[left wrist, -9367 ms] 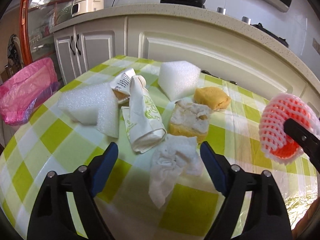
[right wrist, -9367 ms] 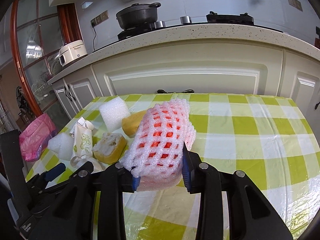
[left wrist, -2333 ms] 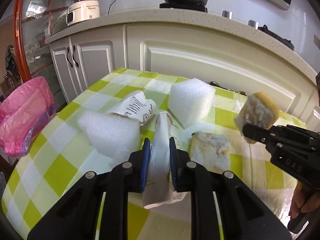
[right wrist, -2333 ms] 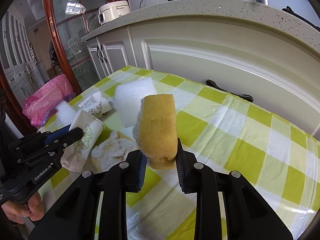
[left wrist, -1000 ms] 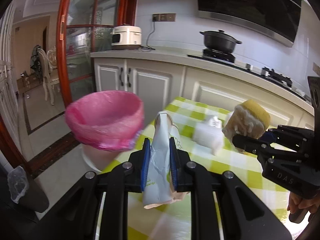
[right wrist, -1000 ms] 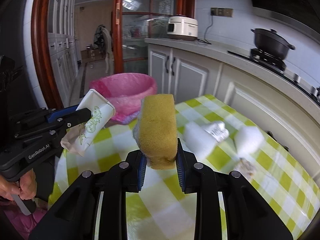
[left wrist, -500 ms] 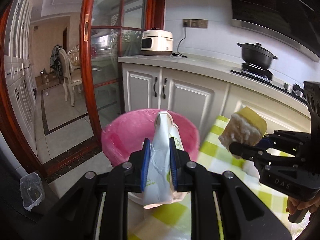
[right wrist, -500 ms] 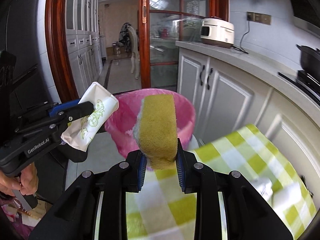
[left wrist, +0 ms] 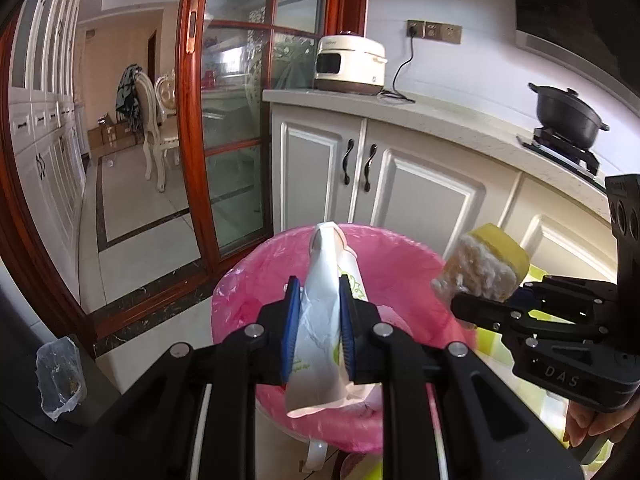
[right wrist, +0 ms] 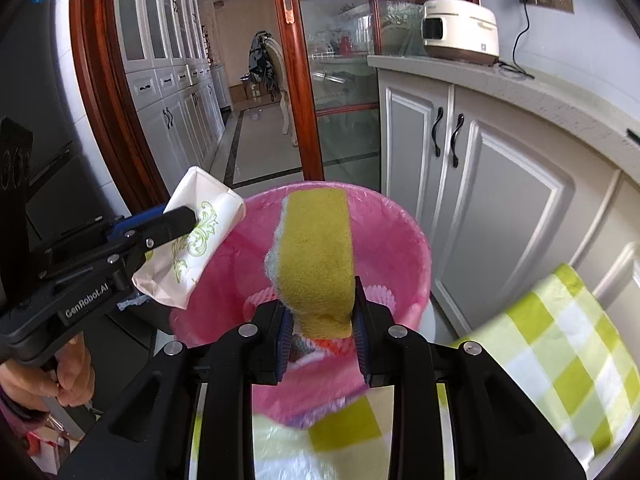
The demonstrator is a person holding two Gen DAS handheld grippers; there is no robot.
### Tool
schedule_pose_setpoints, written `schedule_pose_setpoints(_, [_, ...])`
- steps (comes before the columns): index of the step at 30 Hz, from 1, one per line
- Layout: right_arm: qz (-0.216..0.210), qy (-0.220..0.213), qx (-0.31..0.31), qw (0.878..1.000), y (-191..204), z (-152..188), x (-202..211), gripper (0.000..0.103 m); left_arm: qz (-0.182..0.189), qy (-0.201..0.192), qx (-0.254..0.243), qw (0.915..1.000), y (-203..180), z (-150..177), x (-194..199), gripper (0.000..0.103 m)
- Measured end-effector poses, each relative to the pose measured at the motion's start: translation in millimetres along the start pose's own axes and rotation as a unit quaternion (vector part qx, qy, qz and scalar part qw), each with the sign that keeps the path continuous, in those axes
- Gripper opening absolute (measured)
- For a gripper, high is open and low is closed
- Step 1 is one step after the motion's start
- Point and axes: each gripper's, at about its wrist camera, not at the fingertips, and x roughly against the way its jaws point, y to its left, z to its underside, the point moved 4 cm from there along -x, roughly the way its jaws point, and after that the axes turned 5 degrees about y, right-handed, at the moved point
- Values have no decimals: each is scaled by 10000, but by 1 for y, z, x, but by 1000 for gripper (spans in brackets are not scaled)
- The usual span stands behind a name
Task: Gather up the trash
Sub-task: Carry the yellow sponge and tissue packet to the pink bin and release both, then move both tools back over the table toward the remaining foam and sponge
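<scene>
With your left claw (left wrist: pixel 316 322) clamped on the paper cup (left wrist: pixel 320 320) and your right claw (right wrist: pixel 320 330) on the yellow sponge (right wrist: pixel 316 260), both over the pink-lined bin (right wrist: pixel 404 248), centre each above its mouth before releasing.

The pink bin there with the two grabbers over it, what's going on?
A person is clearing trash with a handheld gripper in each hand. The left gripper is clamped on a crumpled white paper wrapper with green print, and the right gripper is clamped on a yellow sponge. Both are held out at the pink-lined trash bin, which already has a pink foam net in it. Neither piece has been let go yet. A corner of the green checked table shows at the right.
</scene>
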Motion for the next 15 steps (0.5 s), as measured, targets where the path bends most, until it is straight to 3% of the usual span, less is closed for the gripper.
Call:
schedule_pose_setpoints(4, [-32,30,-29,10000,-6,-3,-14,31,-61,97,19,9999,7,0,-17,19])
schedule_pose_setpoints(7, [-17,31,-80,10000,-9,0,-18,48,-112,116,80,9998,12,1,-25,38])
schedule_pose_setpoints(13, [1,-22,-156,9999,-13,5,-10,50,-204,105,157,9996,16,8,-20,49])
schedule_pose_setpoints(15, [49,-76,-172,9998,-12,10,0,50,-247,34,188,9995,16,11,-10,64])
